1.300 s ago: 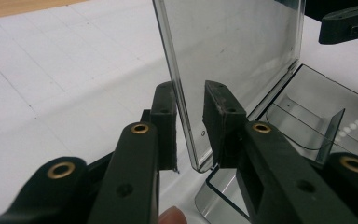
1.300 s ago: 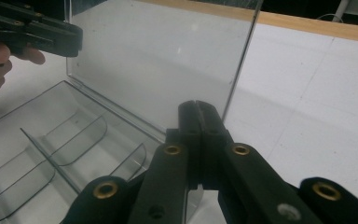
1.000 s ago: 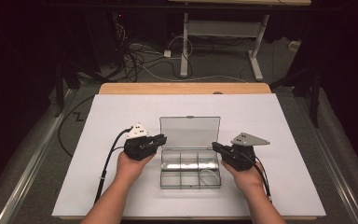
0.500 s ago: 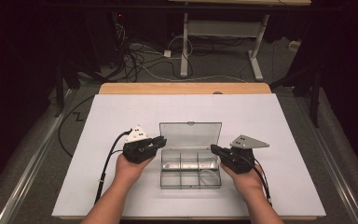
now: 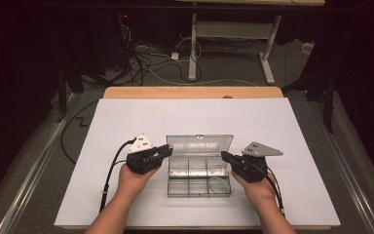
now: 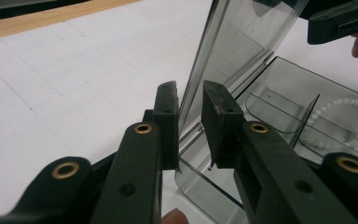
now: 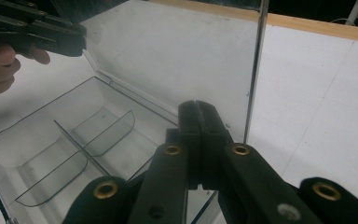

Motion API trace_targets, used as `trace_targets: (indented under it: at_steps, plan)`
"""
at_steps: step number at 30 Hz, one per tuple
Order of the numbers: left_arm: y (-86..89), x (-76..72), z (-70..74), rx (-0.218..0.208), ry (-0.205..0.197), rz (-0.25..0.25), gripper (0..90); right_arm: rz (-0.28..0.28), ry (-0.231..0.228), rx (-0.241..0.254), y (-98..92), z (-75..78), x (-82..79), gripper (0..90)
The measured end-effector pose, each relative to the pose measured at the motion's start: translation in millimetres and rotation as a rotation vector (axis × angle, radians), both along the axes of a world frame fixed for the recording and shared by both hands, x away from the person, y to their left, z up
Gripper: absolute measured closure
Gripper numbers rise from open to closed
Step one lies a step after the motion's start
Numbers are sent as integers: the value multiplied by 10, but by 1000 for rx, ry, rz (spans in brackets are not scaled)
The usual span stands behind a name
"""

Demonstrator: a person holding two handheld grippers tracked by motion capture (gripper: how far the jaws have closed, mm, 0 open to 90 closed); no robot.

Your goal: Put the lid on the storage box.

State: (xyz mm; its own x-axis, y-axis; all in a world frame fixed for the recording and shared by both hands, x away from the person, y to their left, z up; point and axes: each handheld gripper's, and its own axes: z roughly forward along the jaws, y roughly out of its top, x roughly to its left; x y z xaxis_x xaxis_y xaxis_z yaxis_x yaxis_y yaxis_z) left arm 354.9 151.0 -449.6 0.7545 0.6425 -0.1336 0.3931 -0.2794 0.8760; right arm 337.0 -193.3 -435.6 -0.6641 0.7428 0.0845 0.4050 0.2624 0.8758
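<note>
A clear plastic compartment box (image 5: 199,191) sits on the white table top, with its lid (image 5: 199,145) raised at the far side. A thin string of white beads (image 6: 342,105) lies in one compartment. My left gripper (image 5: 167,150) is at the lid's left edge. In the left gripper view the jaws (image 6: 189,93) stand narrowly apart with that edge of the lid (image 6: 242,42) pinched between them. My right gripper (image 5: 224,156) is at the box's right rear corner. Its jaws (image 7: 197,107) are shut with nothing in them, just in front of the lid (image 7: 177,56).
The white sheet (image 5: 126,117) covers the table out to a wooden strip (image 5: 190,92) along the far edge. Beyond it, cables and a metal desk frame (image 5: 193,48) stand on the dark floor. Both forearms enter from the near edge.
The lid's top edge sits lower in the high view than a second ago: it has tipped toward the near side with the left gripper on it. The right gripper has stayed put.
</note>
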Motion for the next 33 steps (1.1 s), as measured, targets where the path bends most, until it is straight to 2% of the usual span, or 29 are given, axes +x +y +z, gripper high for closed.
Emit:
trace_targets:
  at_steps: [19,28,33]
  plan:
    - [24,-148,-26,26,2,-10,748,-4,6,-7,-25,18,-68,900]
    - [61,-201,-60,32,22,-5,725,-2,9,-12,-41,-13,-116,900]
    - [131,-283,-91,38,32,10,725,4,8,-17,-43,-40,-141,900]
